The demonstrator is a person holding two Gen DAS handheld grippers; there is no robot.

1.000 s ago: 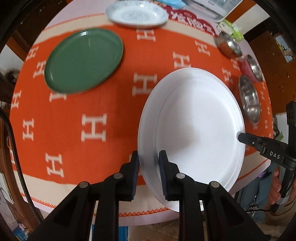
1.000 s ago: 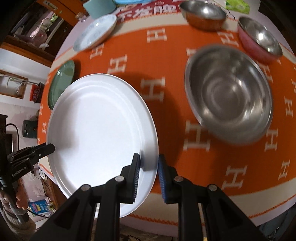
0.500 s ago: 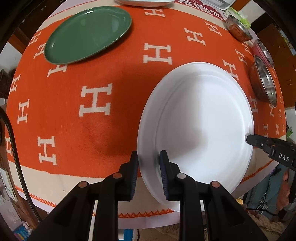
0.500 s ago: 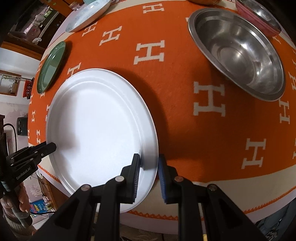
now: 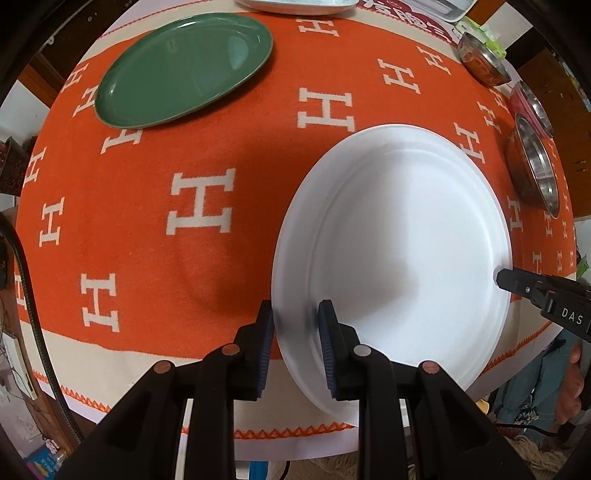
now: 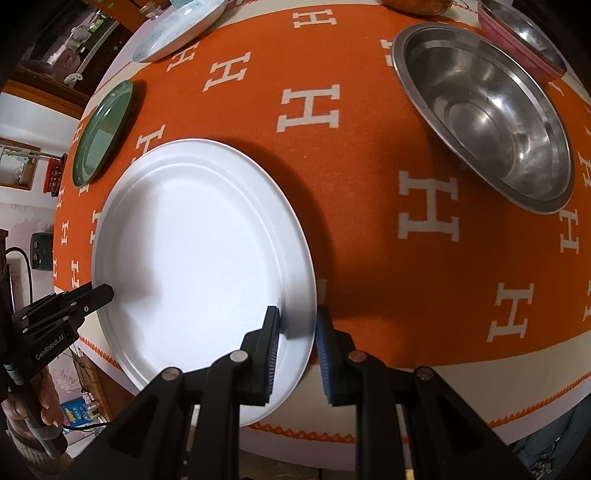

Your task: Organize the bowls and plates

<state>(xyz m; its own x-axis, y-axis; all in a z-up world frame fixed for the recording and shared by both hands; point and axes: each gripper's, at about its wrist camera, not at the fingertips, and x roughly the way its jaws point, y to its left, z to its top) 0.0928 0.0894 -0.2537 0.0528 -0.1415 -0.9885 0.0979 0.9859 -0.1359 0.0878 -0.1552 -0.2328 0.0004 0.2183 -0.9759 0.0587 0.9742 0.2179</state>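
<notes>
Along the top edge of the left wrist view, a pale patterned plate is cut off by the frame, and at 1 o'clock a tray-like grey thing is too cropped to identify. Three steel bowls line the 2 o'clock rim, warped by the lens: a small one, a pink-sided one and a larger one; the right wrist view shows the large bowl holding nothing. The green plate at 11 o'clock is bare too. The white plate sits over the near edge of the orange tablecloth, with no food on it; whether it rests on the cloth or hangs just above is unclear. The left gripper is clamped on its 7 o'clock rim, one pad under and hidden. The right gripper pinches the opposite rim, seen in the left view only as a black tip.
</notes>
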